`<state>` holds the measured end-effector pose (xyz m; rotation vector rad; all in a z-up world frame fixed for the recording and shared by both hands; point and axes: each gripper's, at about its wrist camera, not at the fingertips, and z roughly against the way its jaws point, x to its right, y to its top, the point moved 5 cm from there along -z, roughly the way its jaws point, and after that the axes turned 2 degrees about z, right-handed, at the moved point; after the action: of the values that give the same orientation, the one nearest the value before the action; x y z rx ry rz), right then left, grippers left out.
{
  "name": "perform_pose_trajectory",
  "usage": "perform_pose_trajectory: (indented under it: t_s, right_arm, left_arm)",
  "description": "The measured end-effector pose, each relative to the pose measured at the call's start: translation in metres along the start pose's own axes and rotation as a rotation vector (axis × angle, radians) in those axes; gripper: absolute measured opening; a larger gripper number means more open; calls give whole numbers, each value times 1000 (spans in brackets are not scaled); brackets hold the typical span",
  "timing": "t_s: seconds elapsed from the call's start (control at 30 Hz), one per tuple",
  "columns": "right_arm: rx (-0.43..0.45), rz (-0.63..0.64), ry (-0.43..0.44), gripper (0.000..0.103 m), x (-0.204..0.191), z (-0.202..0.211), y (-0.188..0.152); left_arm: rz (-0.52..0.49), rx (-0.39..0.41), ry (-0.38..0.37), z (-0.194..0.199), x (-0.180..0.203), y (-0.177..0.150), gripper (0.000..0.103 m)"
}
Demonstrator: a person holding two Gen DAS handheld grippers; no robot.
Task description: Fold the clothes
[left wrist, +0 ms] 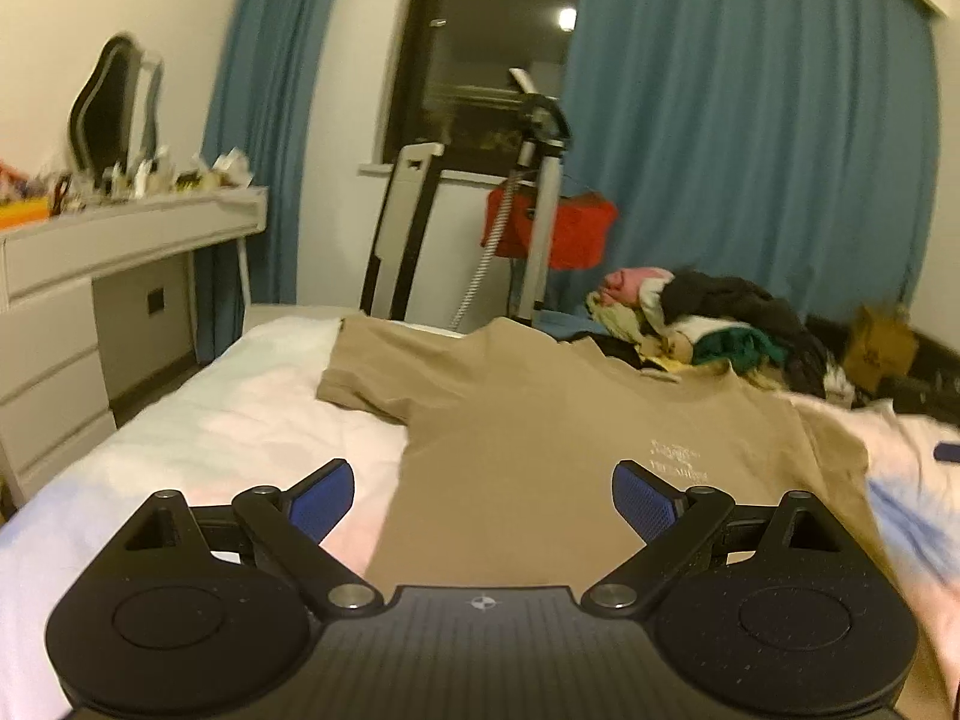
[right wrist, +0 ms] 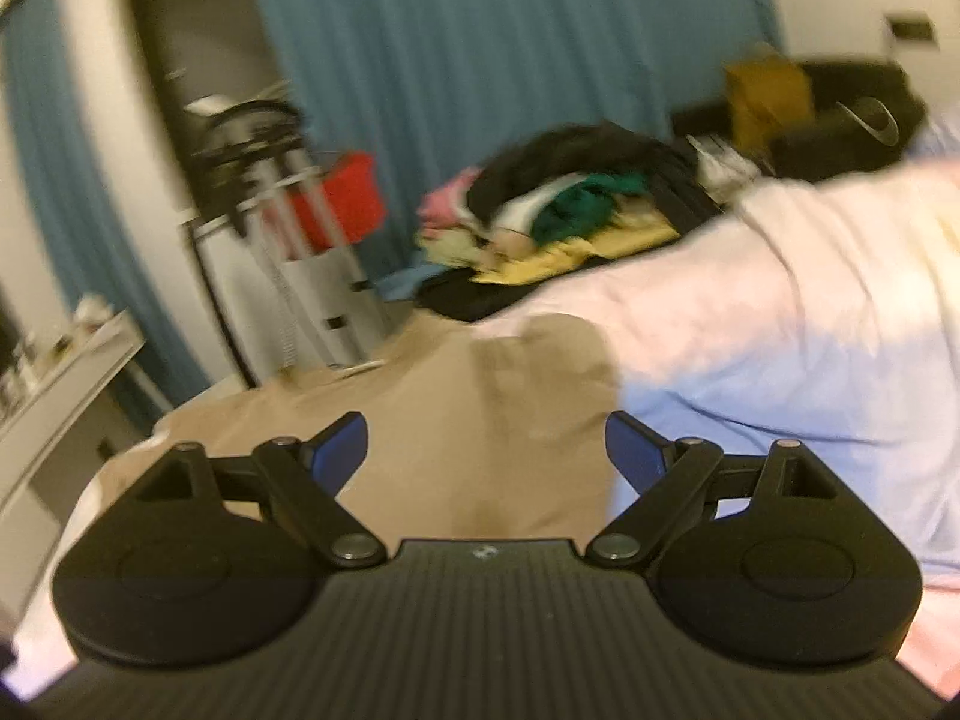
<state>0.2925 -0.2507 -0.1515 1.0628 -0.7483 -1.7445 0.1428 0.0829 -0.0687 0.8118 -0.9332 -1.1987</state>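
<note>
Barely begun, judging by the layout. Tan shirt spread flat on bed, chest print up, left sleeve out to the side, no fold seen anywhere along body or sleeves. Left gripper hovering over the lower part of the shirt, jaws released and wide apart, nothing between the blue pads; cloth running straight ahead between them, print just ahead of the right-hand pad. Right gripper likewise spread wide and empty, over the shirt's right side; shirt ahead of and between its pads, cloth edge close to the right-hand pad, bare sheet beyond that. Right view blurred, so exact edge under the jaws hard to place; contact with cloth not shown in either view.

Well ahead of both jaws, at the far end of the bed, heap of mixed clothes, unsorted and unfolded. No folded stack in sight.

Done so far: one shirt laid out, roughly smoothed. Left to do, as a judgement: grip an edge or a sleeve, bring the sides in, fold lengthwise, set aside, then work through the heap. Most of the job apparently remaining.
</note>
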Motion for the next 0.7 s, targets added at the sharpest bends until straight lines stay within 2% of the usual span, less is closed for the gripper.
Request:
perform_pose_trajectory:
  t_s: [0.23, 0.27, 0.3, 0.4, 0.47, 0.53, 0.57, 0.6, 0.63, 0.7]
  right_arm:
    - [-34, -164, 34, 88, 63, -72, -26]
    - [-36, -173, 46, 87, 66, -83, -28]
    - [-40, -175, 63, 80, 67, -90, -28]
    - [-29, -177, 85, 79, 67, -114, -20]
    - [-13, -185, 97, 67, 62, -130, -15]
    - [-16, -157, 100, 38, 54, -142, -14]
    - [-18, -94, 67, 29, 45, -147, -15]
    - [-5, -26, 30, 16, 36, -148, -15]
    - [9, 41, -7, 15, 27, -149, -15]
    - [34, 145, -27, 12, 7, -151, -17]
  left_arm:
    - [12, -17, 3, -26, 22, -13, 95]
    - [17, -19, -1, -31, 23, -15, 95]
    - [18, -20, -5, -35, 24, -17, 95]
    - [-10, -26, -15, -43, 28, -23, 95]
    - [-29, -30, -22, -49, 30, -28, 95]
    - [-47, -34, -29, -54, 33, -32, 95]
    - [-57, -36, -32, -57, 34, -34, 95]
    - [-62, -39, -36, -59, 35, -36, 95]
    - [-58, -45, -41, -61, 34, -37, 95]
    - [-55, -52, -49, -62, 34, -39, 95]
